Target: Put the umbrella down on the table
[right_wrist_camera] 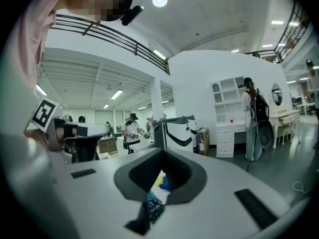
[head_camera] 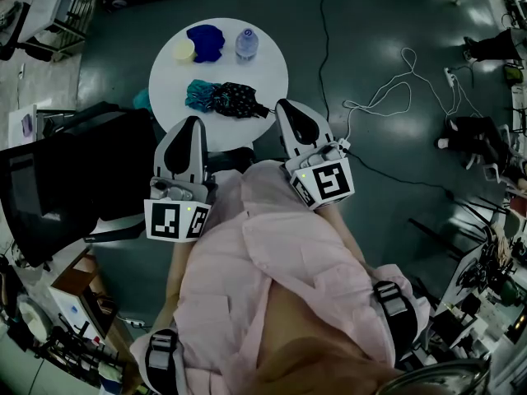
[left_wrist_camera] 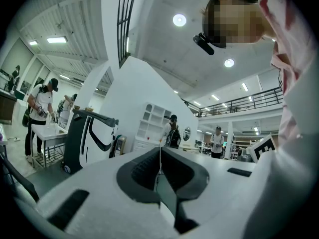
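Observation:
The folded umbrella (head_camera: 224,97), dark with a teal patterned end, lies on the round white table (head_camera: 177,85) near its front edge. Both grippers are held level close to the person's body, short of the table and apart from the umbrella. My left gripper (head_camera: 191,122) has its dark pads meeting in a seam (left_wrist_camera: 160,151), with nothing between them. My right gripper (head_camera: 288,105) is shut as well (right_wrist_camera: 162,151), and empty. Below its closed tips a slice of the umbrella (right_wrist_camera: 154,205) shows through the gap.
On the table's far side are a blue cloth (head_camera: 206,41), a yellow cup (head_camera: 184,50) and a water bottle (head_camera: 246,43). A black chair (head_camera: 74,179) stands at the left. White cables (head_camera: 395,89) trail over the floor at the right. Other people (left_wrist_camera: 42,103) work at a distance.

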Available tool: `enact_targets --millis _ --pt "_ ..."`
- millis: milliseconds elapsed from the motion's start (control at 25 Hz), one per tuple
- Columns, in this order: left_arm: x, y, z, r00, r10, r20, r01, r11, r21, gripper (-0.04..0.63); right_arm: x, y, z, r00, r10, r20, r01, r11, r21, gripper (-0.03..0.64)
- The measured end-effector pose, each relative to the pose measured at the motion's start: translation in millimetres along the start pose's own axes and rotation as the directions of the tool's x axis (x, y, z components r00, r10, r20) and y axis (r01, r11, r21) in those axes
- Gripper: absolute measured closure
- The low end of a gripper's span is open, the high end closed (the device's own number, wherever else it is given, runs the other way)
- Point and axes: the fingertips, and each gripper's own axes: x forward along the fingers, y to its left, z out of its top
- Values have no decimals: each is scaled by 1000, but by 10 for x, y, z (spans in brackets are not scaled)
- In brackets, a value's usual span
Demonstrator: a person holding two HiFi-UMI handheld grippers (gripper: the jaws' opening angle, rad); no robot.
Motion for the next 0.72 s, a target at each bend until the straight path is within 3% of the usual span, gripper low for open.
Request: enact_targets --millis 720 --pt "-12 -5 -6 1000 -5 -6 5 1000 1 573 -4 4 -15 1000 -1 -11 1 1000 -3 588"
